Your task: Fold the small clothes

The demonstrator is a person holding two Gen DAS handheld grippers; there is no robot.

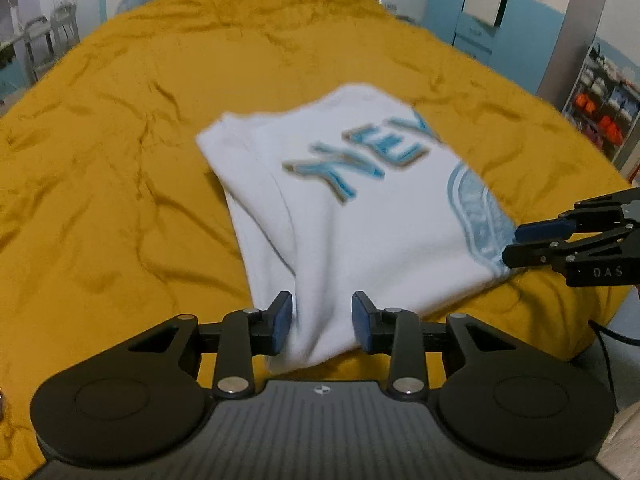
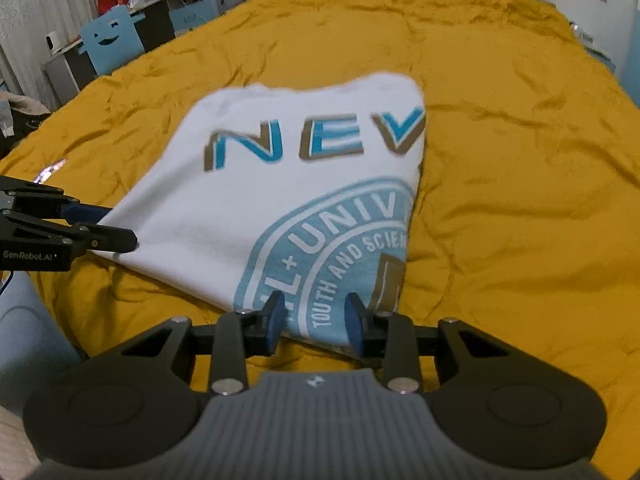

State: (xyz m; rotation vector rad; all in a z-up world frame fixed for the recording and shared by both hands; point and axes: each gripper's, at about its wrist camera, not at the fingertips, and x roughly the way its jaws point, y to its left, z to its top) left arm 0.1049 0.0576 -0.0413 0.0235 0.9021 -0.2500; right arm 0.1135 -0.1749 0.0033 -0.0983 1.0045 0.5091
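The shirt point(image 1: 360, 208) lies on the bedspread point(image 1: 120, 160) near the frame's centre, its near corner between the fingers of the left gripper point(image 1: 322, 322) at the bottom. The right gripper point(image 1: 516, 244) sits at the right edge, touching the shirt's right corner. In the right wrist view, a chair point(image 2: 110, 38) stands upper left, behind the bedspread.

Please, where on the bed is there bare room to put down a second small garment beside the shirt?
The yellow blanket lies bare right of the white shirt, and beyond its collar toward the far wall. It is also bare left of the shirt. The near edge is crowded: the left gripper and right gripper are both there.
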